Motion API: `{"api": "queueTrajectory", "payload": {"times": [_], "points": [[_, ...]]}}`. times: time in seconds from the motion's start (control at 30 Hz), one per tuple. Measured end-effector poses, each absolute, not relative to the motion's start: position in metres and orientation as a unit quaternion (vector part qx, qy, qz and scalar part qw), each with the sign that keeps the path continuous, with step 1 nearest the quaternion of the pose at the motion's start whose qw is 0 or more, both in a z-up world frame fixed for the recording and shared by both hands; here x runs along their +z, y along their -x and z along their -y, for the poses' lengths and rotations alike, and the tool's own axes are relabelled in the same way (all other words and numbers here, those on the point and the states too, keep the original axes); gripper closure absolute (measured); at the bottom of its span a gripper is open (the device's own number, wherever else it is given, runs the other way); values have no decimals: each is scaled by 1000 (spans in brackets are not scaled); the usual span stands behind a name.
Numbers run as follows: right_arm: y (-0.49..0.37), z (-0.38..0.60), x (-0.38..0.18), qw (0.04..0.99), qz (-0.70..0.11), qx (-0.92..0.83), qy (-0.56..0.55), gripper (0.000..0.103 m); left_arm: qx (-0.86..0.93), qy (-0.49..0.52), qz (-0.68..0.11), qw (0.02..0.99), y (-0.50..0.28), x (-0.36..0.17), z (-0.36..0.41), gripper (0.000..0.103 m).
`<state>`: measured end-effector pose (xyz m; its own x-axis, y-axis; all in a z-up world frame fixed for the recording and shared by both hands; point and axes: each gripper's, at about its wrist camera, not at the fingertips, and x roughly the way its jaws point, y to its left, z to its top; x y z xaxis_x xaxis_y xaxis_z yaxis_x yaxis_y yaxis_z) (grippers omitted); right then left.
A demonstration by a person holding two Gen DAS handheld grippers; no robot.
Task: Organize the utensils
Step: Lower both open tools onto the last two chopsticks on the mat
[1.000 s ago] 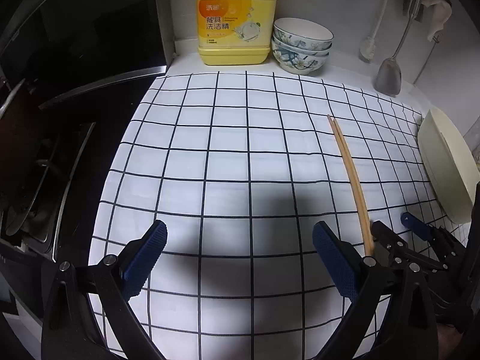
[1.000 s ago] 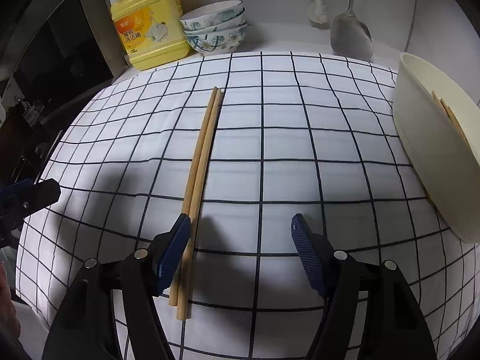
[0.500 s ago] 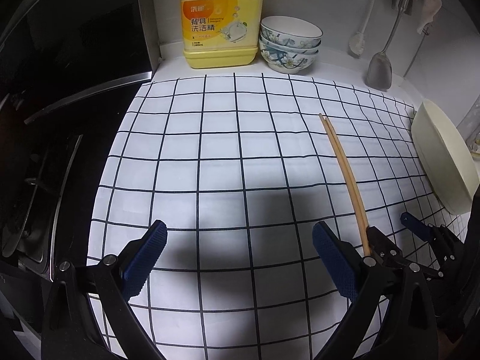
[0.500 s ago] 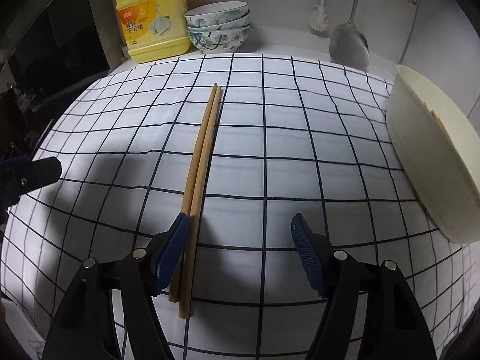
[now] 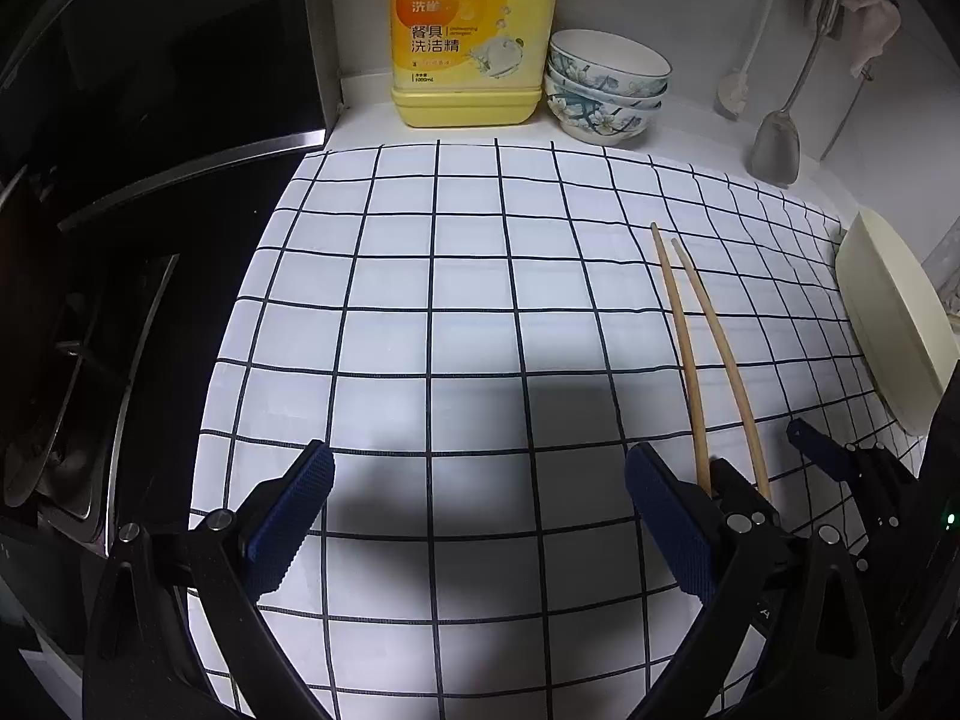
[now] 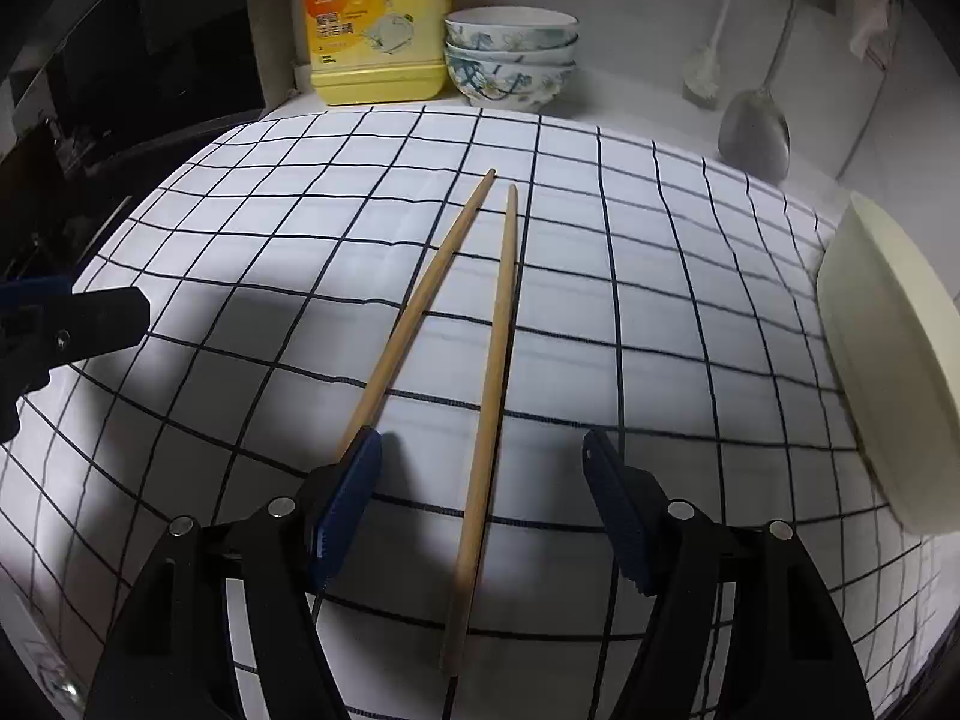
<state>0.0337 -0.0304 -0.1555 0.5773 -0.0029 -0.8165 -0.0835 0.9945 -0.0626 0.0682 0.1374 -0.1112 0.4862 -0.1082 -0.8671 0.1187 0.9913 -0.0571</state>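
Two wooden chopsticks (image 6: pixel 492 372) lie splayed on the checked cloth (image 6: pixel 660 300), tips toward the back wall. My right gripper (image 6: pixel 480 450) stands open low over their near ends. The right chopstick runs between its fingers without touching either pad. The left chopstick (image 6: pixel 414 312) passes behind the left blue pad (image 6: pixel 348 492). In the left wrist view the same pair (image 5: pixel 690 336) reaches down to the right gripper (image 5: pixel 765 456). My left gripper (image 5: pixel 480 462) hangs open above bare cloth, to the left of the chopsticks, with nothing between its fingers.
A cream bowl (image 5: pixel 894 324) leans at the cloth's right edge. At the back stand a yellow detergent jug (image 5: pixel 474 36) and stacked patterned bowls (image 5: pixel 606 84); a ladle (image 5: pixel 777 144) hangs on the wall. A dark stove (image 5: pixel 90 300) borders the cloth's left side.
The chopsticks, which lay tight together, have spread apart. My right gripper has shifted left, so one stick now sits between its fingers. The left gripper has barely moved.
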Motion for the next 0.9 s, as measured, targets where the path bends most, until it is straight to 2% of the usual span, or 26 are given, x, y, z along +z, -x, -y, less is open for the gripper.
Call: {"api": "queueTrajectory", "payload": {"times": [0.33, 0.9], "points": [[-38, 72, -156, 890, -454, -21, 37, 36, -85, -3, -506, 858, -72, -116, -123, 7], [-54, 131, -156, 891, -447, -10, 76, 36, -106, -23, -508, 855, -90, -137, -40, 7]]}}
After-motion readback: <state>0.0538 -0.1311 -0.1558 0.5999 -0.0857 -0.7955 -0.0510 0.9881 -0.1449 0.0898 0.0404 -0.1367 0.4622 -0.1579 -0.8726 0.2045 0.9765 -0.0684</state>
